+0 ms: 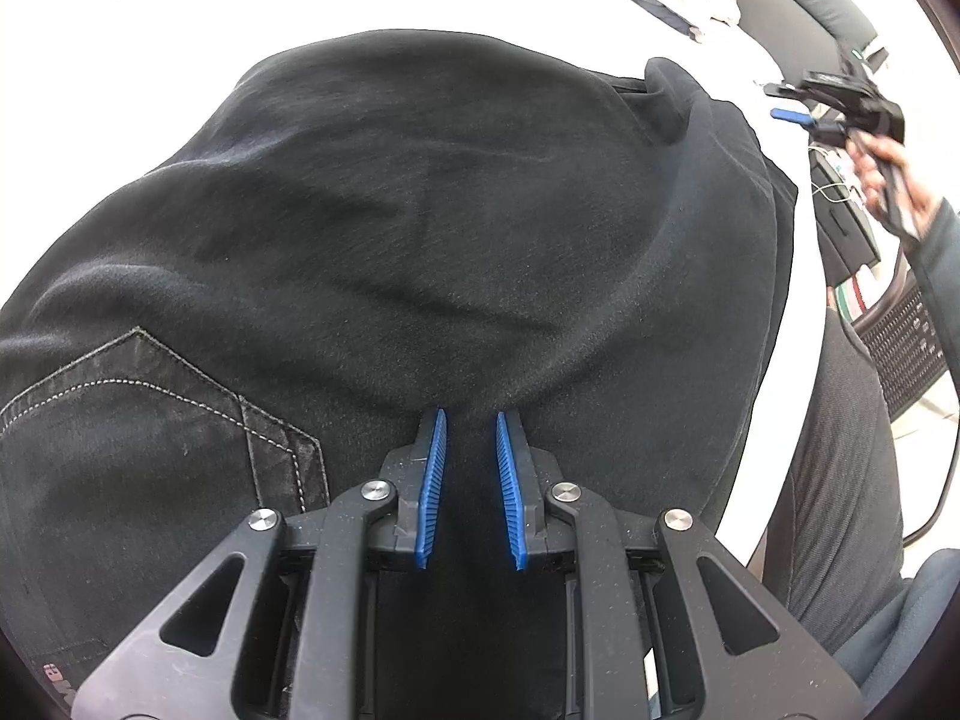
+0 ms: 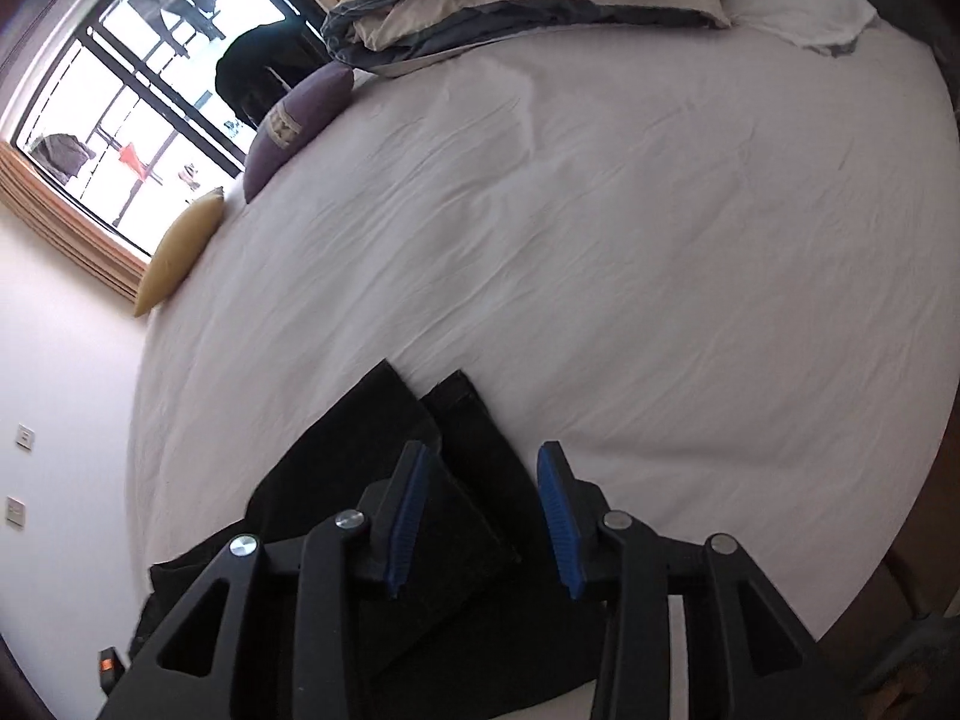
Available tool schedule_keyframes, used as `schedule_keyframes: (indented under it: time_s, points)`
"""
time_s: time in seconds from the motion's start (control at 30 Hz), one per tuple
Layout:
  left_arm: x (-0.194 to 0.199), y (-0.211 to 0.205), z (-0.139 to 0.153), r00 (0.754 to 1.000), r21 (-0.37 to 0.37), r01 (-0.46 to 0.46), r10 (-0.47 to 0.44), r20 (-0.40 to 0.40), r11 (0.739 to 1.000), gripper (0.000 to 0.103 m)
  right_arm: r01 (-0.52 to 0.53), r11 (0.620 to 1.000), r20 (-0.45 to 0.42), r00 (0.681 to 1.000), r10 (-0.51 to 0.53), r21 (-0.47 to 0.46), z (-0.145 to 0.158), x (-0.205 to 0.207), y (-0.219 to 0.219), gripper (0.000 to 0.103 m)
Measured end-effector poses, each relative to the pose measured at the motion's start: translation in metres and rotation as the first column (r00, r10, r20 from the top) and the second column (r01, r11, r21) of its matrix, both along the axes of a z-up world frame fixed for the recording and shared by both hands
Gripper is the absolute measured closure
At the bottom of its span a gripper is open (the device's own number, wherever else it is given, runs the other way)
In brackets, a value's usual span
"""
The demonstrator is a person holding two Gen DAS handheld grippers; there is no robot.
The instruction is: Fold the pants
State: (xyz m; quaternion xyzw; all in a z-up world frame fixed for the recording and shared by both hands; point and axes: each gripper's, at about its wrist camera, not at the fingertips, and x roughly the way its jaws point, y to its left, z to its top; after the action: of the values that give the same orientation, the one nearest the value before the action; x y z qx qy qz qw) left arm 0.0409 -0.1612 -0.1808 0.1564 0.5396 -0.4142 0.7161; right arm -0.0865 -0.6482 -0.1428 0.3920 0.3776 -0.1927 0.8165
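While spread across the white bed (image 2: 660, 240), one pair of black pants (image 1: 420, 210) sits pinched in the narrow left gripper (image 1: 471, 420). Hovering just above the pant legs, right gripper (image 2: 483, 456) half open, empty. Two small cushions (image 2: 300, 120) near the window, far from the pants.

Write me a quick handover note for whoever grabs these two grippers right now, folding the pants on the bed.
Left gripper: shut on a pinch of the pants, near the back pocket, pointing steeply down.
Right gripper: open, nothing between its pads, held above the leg ends. From the left wrist view it is up in the air off to the side.
Pants: dark, lying on the white sheet, one layer already lying over another, legs side by side.
Done: at least one fold appears made.
Left: probably regrip with the right and fold again; the final shape is not reached yet.
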Motion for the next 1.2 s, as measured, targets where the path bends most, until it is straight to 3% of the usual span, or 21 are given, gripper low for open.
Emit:
schedule_keyframes:
  time_s: [0.17,0.27,0.5,0.57,0.67,0.93,1.2]
  points:
    - [-0.003,-0.004,0.001,1.000,0.007,-0.013,0.013,0.012,1.000,0.086,0.038,0.972,0.048,0.998,-0.051,0.231,-0.046,-0.024,0.027,0.062]
    - [-0.004,-0.005,0.002,1.000,0.012,-0.012,0.012,0.013,1.000,0.086,0.069,0.957,0.021,0.997,-0.078,0.281,-0.067,-0.022,0.040,0.062]
    - [-0.006,-0.005,0.001,1.000,0.005,-0.017,0.017,0.012,1.000,0.086,0.107,0.930,0.071,0.988,-0.140,0.351,-0.074,-0.007,0.033,0.063]
    - [-0.006,-0.003,0.001,1.000,0.004,-0.016,0.016,0.014,1.000,0.086,0.098,0.924,0.090,0.986,-0.141,0.369,-0.077,-0.002,0.032,0.079]
    - [-0.005,-0.002,0.001,1.000,0.003,-0.018,0.018,0.012,1.000,0.086,0.107,0.924,0.101,0.983,-0.153,0.366,-0.079,0.000,0.029,0.091]
    - [-0.008,0.002,0.002,0.999,-0.008,-0.033,0.034,0.022,0.999,0.086,0.193,0.960,0.162,0.960,-0.227,0.201,-0.047,-0.038,0.045,0.095]
    - [-0.006,0.004,0.002,0.999,-0.013,-0.039,0.039,0.006,0.999,0.086,0.331,0.909,0.148,0.915,-0.374,0.253,-0.072,-0.067,0.051,0.096]
